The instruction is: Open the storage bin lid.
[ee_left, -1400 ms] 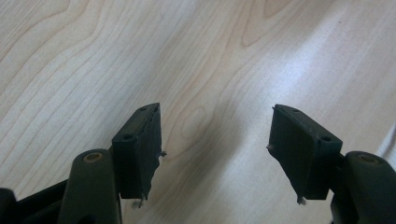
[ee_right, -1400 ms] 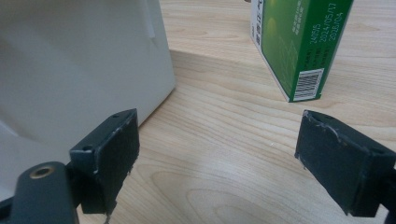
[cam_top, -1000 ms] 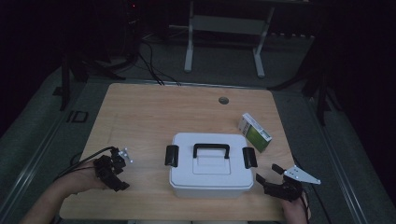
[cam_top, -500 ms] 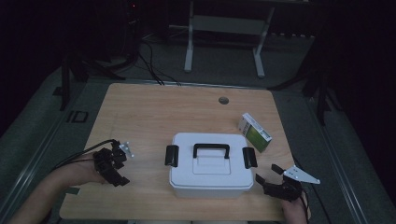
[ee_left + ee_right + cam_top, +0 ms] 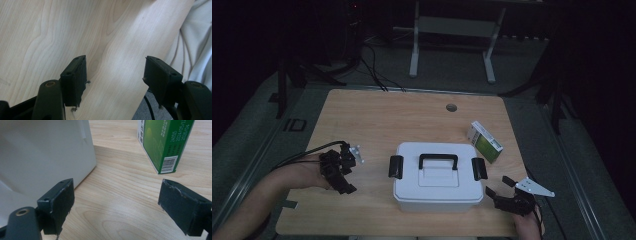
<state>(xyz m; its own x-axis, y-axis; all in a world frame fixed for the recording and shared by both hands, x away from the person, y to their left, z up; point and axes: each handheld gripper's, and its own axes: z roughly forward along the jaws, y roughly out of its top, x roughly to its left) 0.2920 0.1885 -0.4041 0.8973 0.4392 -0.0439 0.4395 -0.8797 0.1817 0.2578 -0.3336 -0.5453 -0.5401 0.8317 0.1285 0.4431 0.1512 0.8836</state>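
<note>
A white storage box (image 5: 433, 175) with a black handle (image 5: 438, 160) and two black side latches stands shut at the table's front middle. A green-and-white carton (image 5: 484, 141) stands behind its right end. My left gripper (image 5: 341, 181) hovers left of the box, open and empty, above bare wood near the front edge. In the left gripper view the open gripper (image 5: 115, 75) shows wood and a person's white clothing (image 5: 192, 47). My right gripper (image 5: 498, 186) rests open at the box's front right corner. The right gripper view has this gripper (image 5: 117, 205) between the box wall (image 5: 42, 157) and the carton (image 5: 165, 142).
The wooden table (image 5: 377, 120) has a round cable hole (image 5: 451, 107) at the back. Behind it stand a white metal frame (image 5: 452, 45) and dark stands on the floor. Cables trail from both grippers over the front edge.
My left gripper has risen off the table and drifted slightly toward the box. The right gripper, the box and the carton have stayed put.
</note>
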